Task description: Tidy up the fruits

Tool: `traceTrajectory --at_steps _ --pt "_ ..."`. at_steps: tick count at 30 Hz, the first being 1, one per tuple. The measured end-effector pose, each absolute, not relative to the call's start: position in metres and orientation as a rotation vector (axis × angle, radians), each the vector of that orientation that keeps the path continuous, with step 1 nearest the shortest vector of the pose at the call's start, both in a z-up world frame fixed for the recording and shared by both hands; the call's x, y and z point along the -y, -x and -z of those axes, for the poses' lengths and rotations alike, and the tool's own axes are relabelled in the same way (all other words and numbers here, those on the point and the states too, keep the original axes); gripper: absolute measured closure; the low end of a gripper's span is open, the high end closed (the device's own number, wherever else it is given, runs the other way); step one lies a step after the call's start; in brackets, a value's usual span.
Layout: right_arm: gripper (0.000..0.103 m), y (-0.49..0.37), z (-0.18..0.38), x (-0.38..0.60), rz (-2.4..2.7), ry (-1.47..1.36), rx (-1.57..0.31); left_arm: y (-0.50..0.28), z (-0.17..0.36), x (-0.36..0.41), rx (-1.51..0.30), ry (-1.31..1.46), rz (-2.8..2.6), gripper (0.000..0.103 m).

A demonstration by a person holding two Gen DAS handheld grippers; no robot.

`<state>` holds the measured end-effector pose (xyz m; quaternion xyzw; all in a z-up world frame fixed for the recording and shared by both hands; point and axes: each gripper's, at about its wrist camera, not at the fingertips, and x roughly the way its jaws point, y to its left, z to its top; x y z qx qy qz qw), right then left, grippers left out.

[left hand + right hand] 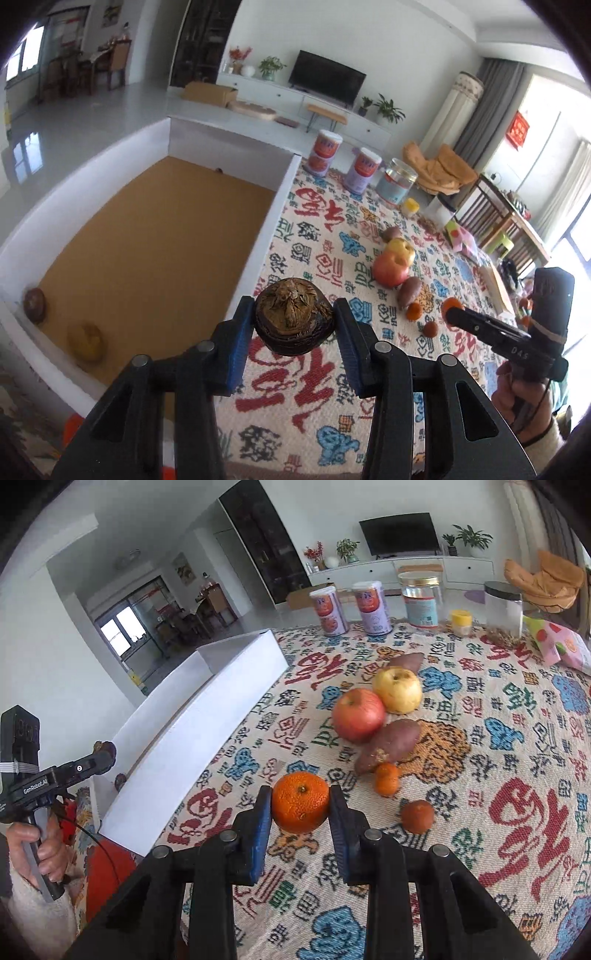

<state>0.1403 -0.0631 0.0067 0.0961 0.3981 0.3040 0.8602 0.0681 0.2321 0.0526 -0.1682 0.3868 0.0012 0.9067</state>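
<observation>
Left tool (294, 319) pinches a dark brown dried fruit (293, 321), held up beside the white box (229, 133). Right tool (300, 805) pinches a mandarin (300, 802) above the patterned surface (480, 760); red apple (358, 714), yellow apple (397, 689), sweet potato (388, 744) lie beyond

right gripper (300, 805) clamping orange (300, 801) — apples (376, 705), patterned cloth (498, 760)

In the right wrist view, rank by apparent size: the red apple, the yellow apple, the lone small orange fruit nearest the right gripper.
1-2. Red apple and yellow apple: look alike; the red one seems nearer, so unranked.
3. Small orange fruit: clearly smallest.
</observation>
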Motion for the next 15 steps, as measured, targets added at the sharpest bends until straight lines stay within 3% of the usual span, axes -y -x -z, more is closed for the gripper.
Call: traceTrajectory --at_steps 4,9,11,12,13,15 --pt "0.073 -0.151 -0.033 -0.056 -0.875 -0.19 -0.862 -0.073 -0.02 -0.283 -0.883 0.412 -0.157 0.059" --pt "0.072 -0.17 -0.017 -0.178 -0.965 -0.126 -0.985 -0.073 0.011 -0.301 -0.931 0.43 -0.24 0.057" --pt "0.069 -0.175 -0.009 -0.2 -0.953 -0.118 -1.015 -0.071 0.011 -0.301 -0.918 0.423 -0.265 0.041" --pt "0.063 -0.176 -0.008 -0.205 -0.95 -0.12 -1.018 -0.068 0.009 -0.301 -0.904 0.424 -0.272 0.026" --pt "0.06 -0.176 -0.008 -0.205 -0.948 -0.132 -1.011 -0.065 0.006 -0.299 -0.887 0.426 -0.273 0.019" --pt "0.053 -0.174 -0.011 -0.192 -0.949 -0.177 -0.988 -0.062 -0.001 -0.292 -0.856 0.416 -0.255 0.019"
